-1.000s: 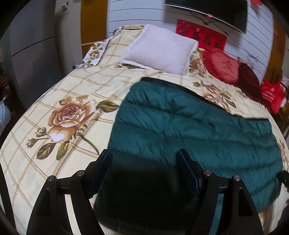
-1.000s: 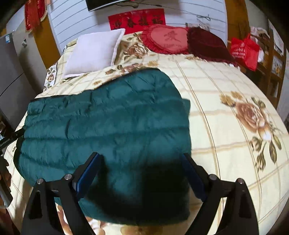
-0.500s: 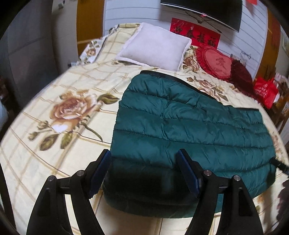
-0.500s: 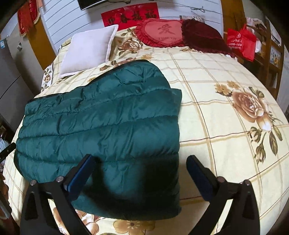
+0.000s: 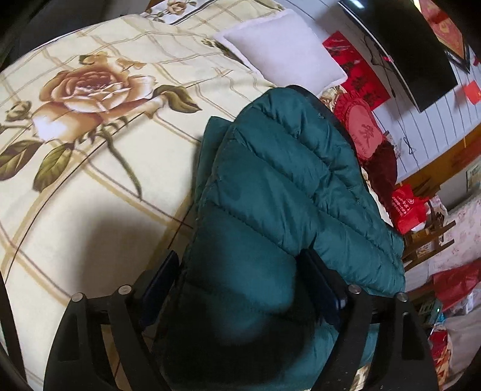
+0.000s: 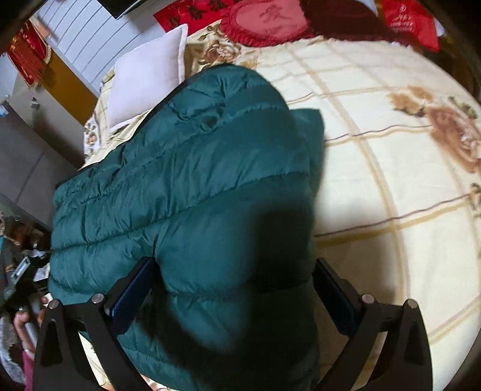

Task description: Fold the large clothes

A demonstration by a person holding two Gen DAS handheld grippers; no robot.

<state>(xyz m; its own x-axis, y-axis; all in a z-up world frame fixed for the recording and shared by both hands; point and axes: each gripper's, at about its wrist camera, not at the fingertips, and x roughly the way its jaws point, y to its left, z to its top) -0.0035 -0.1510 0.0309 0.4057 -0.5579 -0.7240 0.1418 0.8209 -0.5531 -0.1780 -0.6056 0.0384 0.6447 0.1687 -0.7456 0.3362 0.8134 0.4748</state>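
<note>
A dark green quilted down jacket [image 5: 279, 186] lies folded on the bed; it also shows in the right wrist view [image 6: 186, 186]. My left gripper [image 5: 240, 279] is open, its jaws wide, straddling the jacket's near left end, which bulges up between the fingers. My right gripper [image 6: 234, 285] is open, jaws wide, straddling the jacket's near right end, which also bulges between the fingers. Whether the pads touch the fabric is hard to tell.
The bed has a cream bedspread with rose prints [image 5: 78, 90]. A white pillow [image 5: 282, 51] and red cushions [image 6: 264, 21] lie at the head. A red bag [image 5: 405, 207] and clutter stand beside the bed. A hand shows at lower left [image 6: 24, 324].
Both grippers have dropped low and rolled over the jacket's near edge. The jacket's ends now rise between the jaws and the fabric is bunched up, no longer lying flat.
</note>
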